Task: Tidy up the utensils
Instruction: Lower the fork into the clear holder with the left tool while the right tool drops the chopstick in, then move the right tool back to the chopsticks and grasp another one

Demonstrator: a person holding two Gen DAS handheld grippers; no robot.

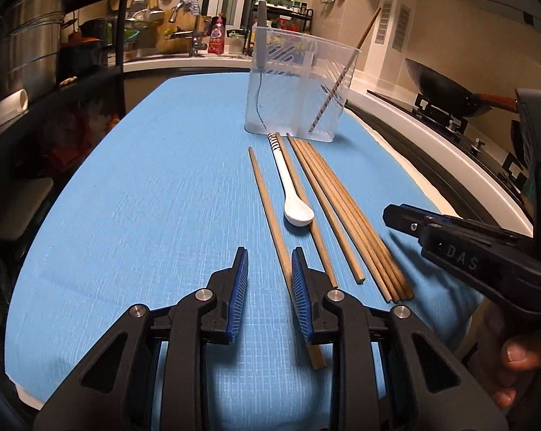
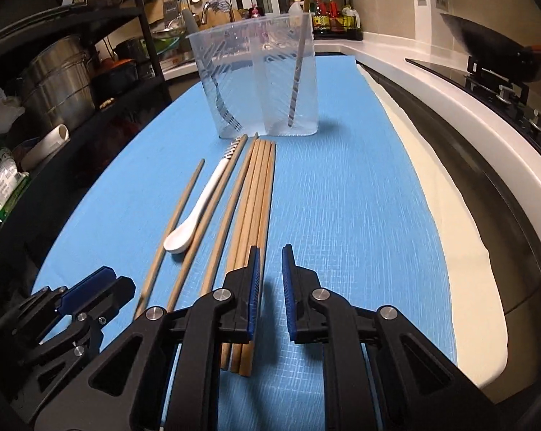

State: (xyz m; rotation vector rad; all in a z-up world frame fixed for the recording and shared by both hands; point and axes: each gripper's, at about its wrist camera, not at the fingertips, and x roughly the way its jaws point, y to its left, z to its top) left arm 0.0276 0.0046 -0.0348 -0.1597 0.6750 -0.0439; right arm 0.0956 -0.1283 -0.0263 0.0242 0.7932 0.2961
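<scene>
Loose utensils lay on the blue-covered worktop (image 1: pixel 126 197), running lengthwise from the foot of the clear holder (image 1: pixel 299 82) toward the near edge. Furthest left was a single wooden chopstick (image 1: pixel 267 208), then a white spoon (image 1: pixel 295 201) with its bowl toward the near edge and black stripes at the far end of its handle. The spoon lay against another chopstick. To the right was a tight bundle of chopsticks (image 2: pixel 256 197), side by side and touching, with their exact count hard to make out. The holder stood toward the far edge, divided into two compartments. A fork (image 2: pixel 223 107) stood tines down in the left compartment, and one chopstick (image 2: pixel 299 68) leaned in the right one, its tip blurred through the ribbed wall. The left tongs (image 1: pixel 269 251) stood narrowly parted and gripped nothing. The single chopstick passed under the right-hand pad, so its middle was hidden and its butt end showed again behind. The right tongs (image 2: pixel 271 248) showed only a slim gap with bare blue cover between the pads, and the near ends of the bundle were partly hidden behind their left finger. A hand (image 1: pixel 518 352) was cut off at the frame edge. The chopsticks were matte, pale brown, slender and tapered. The spoon was glossy. The holder was translucent plastic with diagonal slots. The cover had a woven grid texture, and the pads were blue and ridged.
</scene>
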